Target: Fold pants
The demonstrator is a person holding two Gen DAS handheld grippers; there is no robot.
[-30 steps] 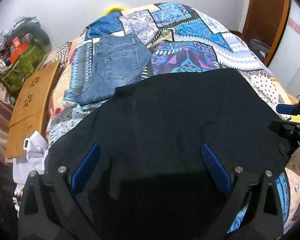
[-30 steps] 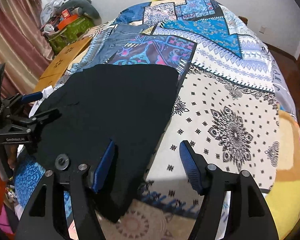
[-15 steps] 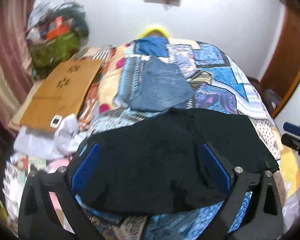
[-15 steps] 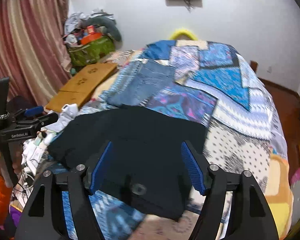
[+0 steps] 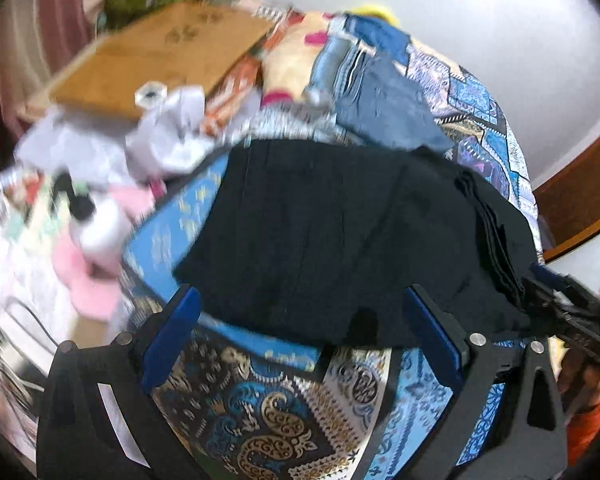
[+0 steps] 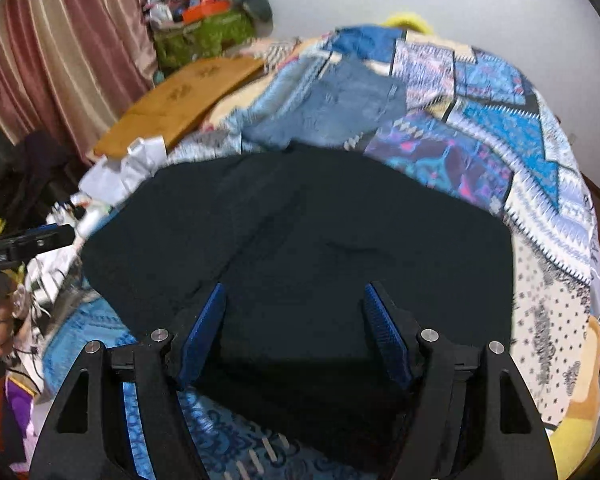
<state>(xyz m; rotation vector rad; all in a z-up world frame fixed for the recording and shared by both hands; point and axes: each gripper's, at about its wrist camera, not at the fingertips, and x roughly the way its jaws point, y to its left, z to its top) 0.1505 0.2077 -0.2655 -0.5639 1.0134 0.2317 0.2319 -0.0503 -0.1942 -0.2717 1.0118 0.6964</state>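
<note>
Black folded pants lie flat near the front edge of a patterned bedspread. They fill the middle of the right wrist view. My left gripper is open and empty, hovering just off the pants' near edge. My right gripper is open and empty, low over the pants' near part. The right gripper also shows at the far right of the left wrist view, beside the pants' stacked fold edge.
Folded blue jeans lie on the bedspread beyond the black pants. A wooden lap board leans at the bed's left side. White cloths and clutter lie off the left edge. A curtain hangs at left.
Both grippers have pulled back toward the bed's front edge. The left view has swung left and down, now showing the bedspread's front. The pants lie still.
</note>
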